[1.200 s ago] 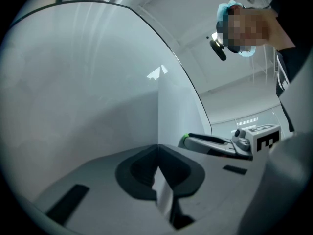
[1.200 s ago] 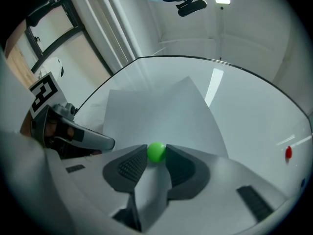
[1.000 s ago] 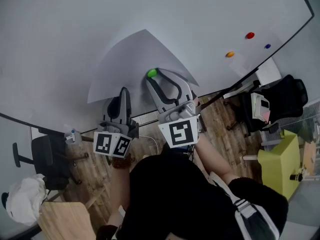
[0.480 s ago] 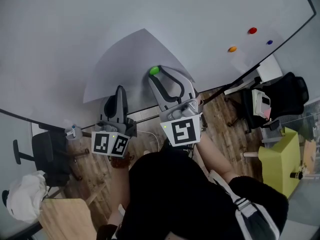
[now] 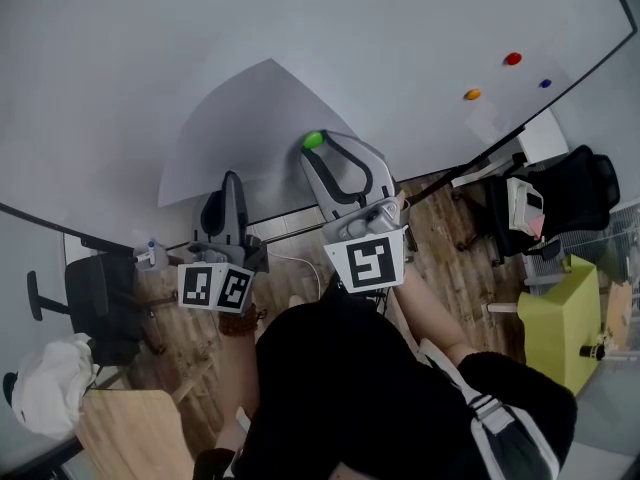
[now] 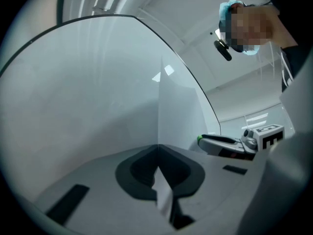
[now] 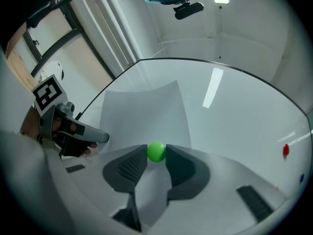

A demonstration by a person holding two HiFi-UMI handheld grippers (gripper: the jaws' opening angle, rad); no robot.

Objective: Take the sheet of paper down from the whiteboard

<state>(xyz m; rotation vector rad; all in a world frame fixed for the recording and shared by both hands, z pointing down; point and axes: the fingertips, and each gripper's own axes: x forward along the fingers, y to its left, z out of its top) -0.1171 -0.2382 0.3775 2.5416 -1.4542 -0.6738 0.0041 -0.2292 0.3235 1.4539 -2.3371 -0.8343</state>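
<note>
Likely light, limp, tearable: sheet of paper (image 5: 250, 118) on whiteboard (image 5: 130, 38) best taken by lower edge, there pinched in left gripper's (image 5: 232, 180) shut jaws, right gripper's (image 5: 318, 148) jaws clamped on green magnet (image 7: 156, 152).

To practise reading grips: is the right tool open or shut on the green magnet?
Shut: the green magnet sits pinched between the right tool's pads, touching both.

A wood-plank floor (image 5: 190, 338) carries a black office chair (image 5: 100, 308) at the left and another black chair (image 5: 575, 193) at the right, near a lime-yellow cabinet (image 5: 560, 328). A white bundle (image 5: 45, 398) lies beside a wooden desk (image 5: 130, 433). A red magnet (image 5: 513, 58), an orange magnet (image 5: 472, 94) and a blue magnet (image 5: 545, 83) sit close together.
</note>
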